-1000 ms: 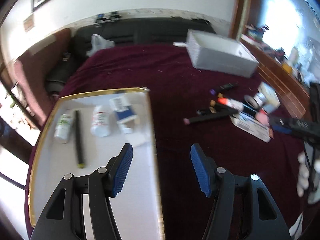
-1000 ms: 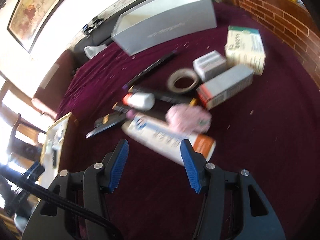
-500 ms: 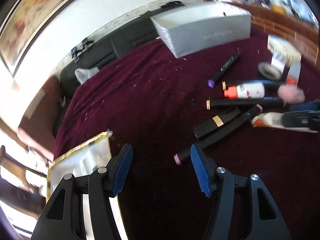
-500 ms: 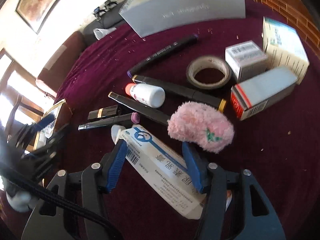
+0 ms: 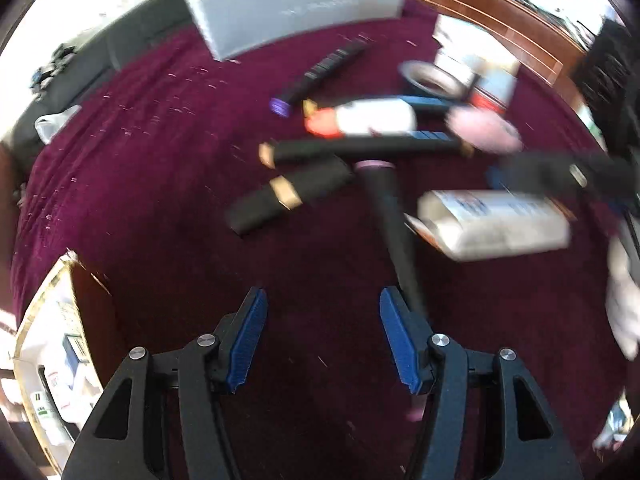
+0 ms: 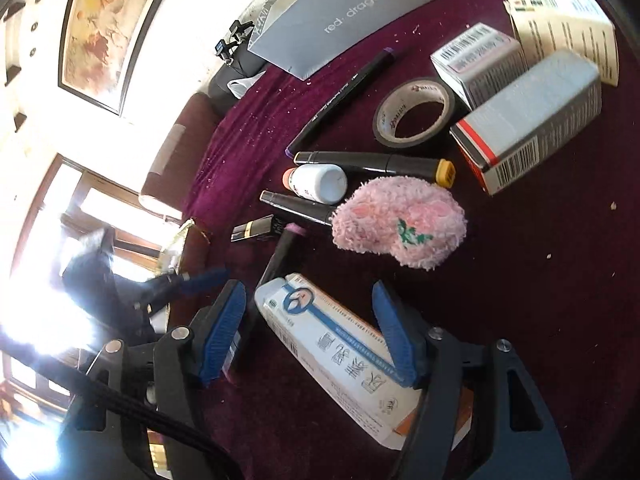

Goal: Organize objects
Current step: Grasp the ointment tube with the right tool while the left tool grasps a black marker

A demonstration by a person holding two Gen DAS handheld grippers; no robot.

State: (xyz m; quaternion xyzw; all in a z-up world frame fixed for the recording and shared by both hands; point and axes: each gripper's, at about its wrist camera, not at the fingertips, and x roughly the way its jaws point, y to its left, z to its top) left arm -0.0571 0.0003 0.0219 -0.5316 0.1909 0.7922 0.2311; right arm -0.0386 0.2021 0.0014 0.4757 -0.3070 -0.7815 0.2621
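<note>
A pile of loose objects lies on the maroon cloth. My right gripper (image 6: 308, 330) is open, its jaws on either side of a white and blue carton (image 6: 340, 348). A pink fluffy pouch (image 6: 400, 224) lies just beyond it. My left gripper (image 5: 322, 336) is open and empty over bare cloth; a black marker with a pink cap (image 5: 394, 224) runs past its right finger. The carton shows in the left wrist view (image 5: 496, 224). A black and gold lipstick (image 5: 288, 196) lies ahead of the left gripper. The gold-rimmed white tray (image 5: 44, 344) holding small items is at the lower left.
Beyond the pile are a white bottle with an orange cap (image 6: 316, 182), more black markers (image 6: 372, 162), a tape roll (image 6: 414, 114), three medicine boxes (image 6: 528, 120) and a grey box (image 6: 352, 12) at the back. A wooden rail (image 5: 500, 24) borders the far right.
My left gripper has swung from over the tray to the pile and come close to the pink-capped marker. My right gripper has moved in until its jaws straddle the white carton.
</note>
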